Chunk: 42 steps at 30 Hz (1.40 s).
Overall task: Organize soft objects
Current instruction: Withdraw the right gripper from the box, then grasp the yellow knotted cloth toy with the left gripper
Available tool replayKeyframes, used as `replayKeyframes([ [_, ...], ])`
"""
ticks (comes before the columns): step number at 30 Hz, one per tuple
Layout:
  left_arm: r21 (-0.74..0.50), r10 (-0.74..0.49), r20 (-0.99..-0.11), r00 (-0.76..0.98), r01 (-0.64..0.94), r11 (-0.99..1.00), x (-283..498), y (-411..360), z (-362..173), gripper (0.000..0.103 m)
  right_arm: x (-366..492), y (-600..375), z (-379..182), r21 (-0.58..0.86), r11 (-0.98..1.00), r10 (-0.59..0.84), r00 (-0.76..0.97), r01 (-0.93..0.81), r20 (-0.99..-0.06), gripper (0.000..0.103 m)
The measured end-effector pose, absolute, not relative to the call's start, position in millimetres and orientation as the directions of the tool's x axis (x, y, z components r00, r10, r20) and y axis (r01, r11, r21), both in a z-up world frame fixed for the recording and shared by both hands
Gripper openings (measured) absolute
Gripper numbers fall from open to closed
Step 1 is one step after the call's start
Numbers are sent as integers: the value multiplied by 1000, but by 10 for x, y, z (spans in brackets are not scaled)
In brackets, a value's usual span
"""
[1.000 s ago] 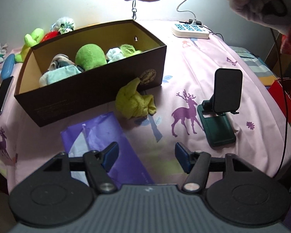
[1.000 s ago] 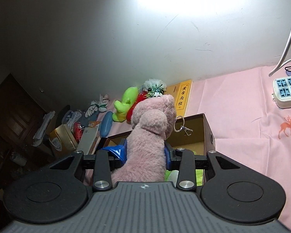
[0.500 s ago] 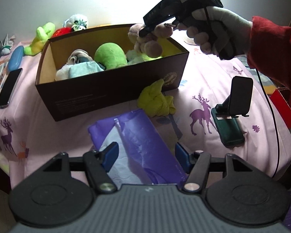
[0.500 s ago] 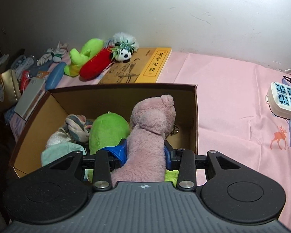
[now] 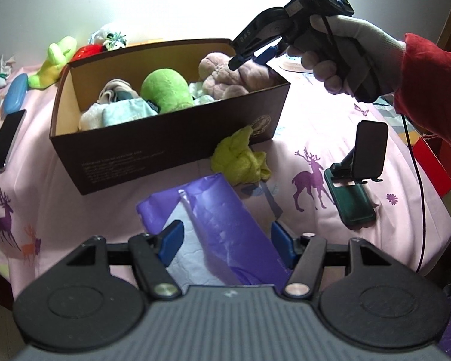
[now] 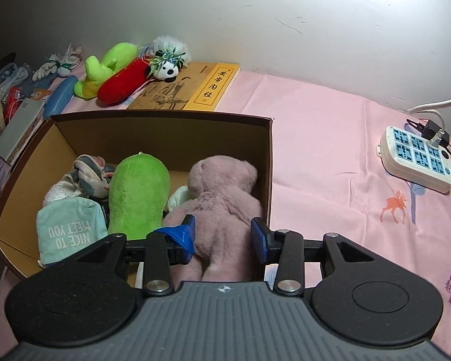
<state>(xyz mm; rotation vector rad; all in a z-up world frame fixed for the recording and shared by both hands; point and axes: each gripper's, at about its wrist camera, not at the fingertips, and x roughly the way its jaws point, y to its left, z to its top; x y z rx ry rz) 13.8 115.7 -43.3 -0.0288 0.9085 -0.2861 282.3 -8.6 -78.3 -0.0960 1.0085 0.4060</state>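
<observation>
A brown cardboard box (image 5: 153, 138) (image 6: 264, 162) holds a green plush (image 5: 165, 90) (image 6: 138, 195), folded cloths (image 6: 69, 231) and a pink plush bear (image 5: 228, 75) (image 6: 222, 198) at its right end. My right gripper (image 6: 222, 234) (image 5: 249, 55) is open, its fingers either side of the bear's lower body with gaps, the bear resting in the box. My left gripper (image 5: 225, 237) is open and empty, low over a purple tissue pack (image 5: 216, 225). A yellow-green cloth (image 5: 240, 159) lies against the box's front.
A dark green phone stand (image 5: 354, 186) stands right of the cloth. A white power strip (image 6: 418, 159) lies at right. Behind the box are a yellow book (image 6: 192, 90), green (image 6: 105, 69), red (image 6: 123, 81) and panda (image 6: 165, 66) plush toys. A phone (image 5: 4, 141) lies at left.
My right gripper lowered the pink bear into the box's right end, then opened and let it go. My left gripper moved closer over the purple pack.
</observation>
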Motion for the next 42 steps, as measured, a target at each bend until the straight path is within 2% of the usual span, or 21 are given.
replayKeyframes([
  [8,-159,-301,-764,571,286,945,179,1094,-413,63,2530,-306,-531,232,917,369,470,-323,-802,24],
  [19,-165,-366,-753,547,382,909,241,888,-404,63,1629,-676,-288,434,838,543,433,-329,-719,24],
  [28,-171,-349,-771,533,355,919,367,816,-444,63,947,-999,-638,494,830,558,364,-261,-746,24],
  [35,-155,-308,-792,528,313,937,470,649,-462,63,761,-1314,-1026,586,803,587,317,-109,-745,25],
  [42,-83,-220,-816,534,268,960,677,367,-531,63,685,-1528,-1175,620,781,616,268,-80,-741,25],
])
